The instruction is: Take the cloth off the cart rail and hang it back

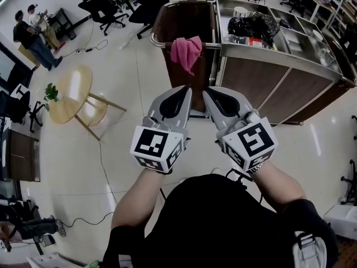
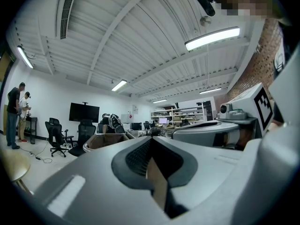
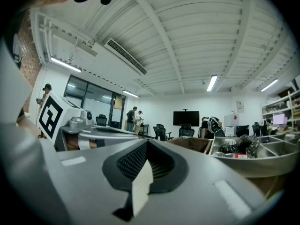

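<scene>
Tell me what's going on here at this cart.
A person holds a gripper in each hand, side by side in front of the cart. The left gripper and right gripper are both shut and empty. The pink cloth hangs draped over the cart rail, untouched. Both grippers are short of it, so taking it off has not begun.

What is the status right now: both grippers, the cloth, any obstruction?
Left gripper and right gripper shut, empty, side by side short of the cart. Pink cloth draped on the cart rail, untouched. Nothing visible in the way.
</scene>
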Tool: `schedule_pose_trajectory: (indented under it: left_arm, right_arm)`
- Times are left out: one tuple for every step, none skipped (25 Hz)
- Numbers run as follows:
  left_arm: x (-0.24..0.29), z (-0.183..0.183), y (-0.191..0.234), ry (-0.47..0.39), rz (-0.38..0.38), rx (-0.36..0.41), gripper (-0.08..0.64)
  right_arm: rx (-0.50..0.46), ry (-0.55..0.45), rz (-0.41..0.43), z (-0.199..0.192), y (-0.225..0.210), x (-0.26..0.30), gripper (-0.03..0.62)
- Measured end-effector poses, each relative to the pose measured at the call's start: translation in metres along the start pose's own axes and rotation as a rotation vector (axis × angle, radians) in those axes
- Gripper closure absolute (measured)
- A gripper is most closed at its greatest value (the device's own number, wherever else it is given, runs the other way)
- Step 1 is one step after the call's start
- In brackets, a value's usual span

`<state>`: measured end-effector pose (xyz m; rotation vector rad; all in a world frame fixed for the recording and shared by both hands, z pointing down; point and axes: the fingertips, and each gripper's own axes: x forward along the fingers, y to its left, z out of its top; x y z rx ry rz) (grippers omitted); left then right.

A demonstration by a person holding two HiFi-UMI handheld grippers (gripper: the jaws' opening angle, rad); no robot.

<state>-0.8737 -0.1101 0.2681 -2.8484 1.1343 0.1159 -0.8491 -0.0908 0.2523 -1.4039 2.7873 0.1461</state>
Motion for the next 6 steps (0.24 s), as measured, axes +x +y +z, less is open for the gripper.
schedule_pose_trajectory:
  left_arm:
    - [-0.0004,0.0004,-0.0009,0.000,0.000,0.001,0.558]
    - [-0.0008,0.0008,-0.0017,0.000,0.000,0.001,0.558]
    - [-0.0012,0.0014,-0.0024,0.000,0.000,0.002,0.558]
    - [-0.0016,0.0020,-0.0030,-0.001,0.000,0.002,0.558]
    - [-0.0018,0.0026,-0.0036,-0.001,0.000,0.003,0.558]
    - [-0.0021,0.0033,-0.0043,-0.001,0.000,0.003,0.558]
  right_arm:
    - [-0.001,-0.001,0.000,0.0005,0.0003,-0.0009,0.592]
    - [-0.001,-0.002,0.001,0.0010,0.0007,-0.0018,0.592]
    - [-0.002,-0.003,0.002,0.0016,0.0011,-0.0025,0.592]
    - [-0.003,-0.003,0.003,0.0023,0.0014,-0.0032,0.592]
    - [-0.003,-0.004,0.003,0.0029,0.0017,-0.0039,0.592]
    - [-0.003,-0.004,0.003,0.0034,0.0019,-0.0045,0.592]
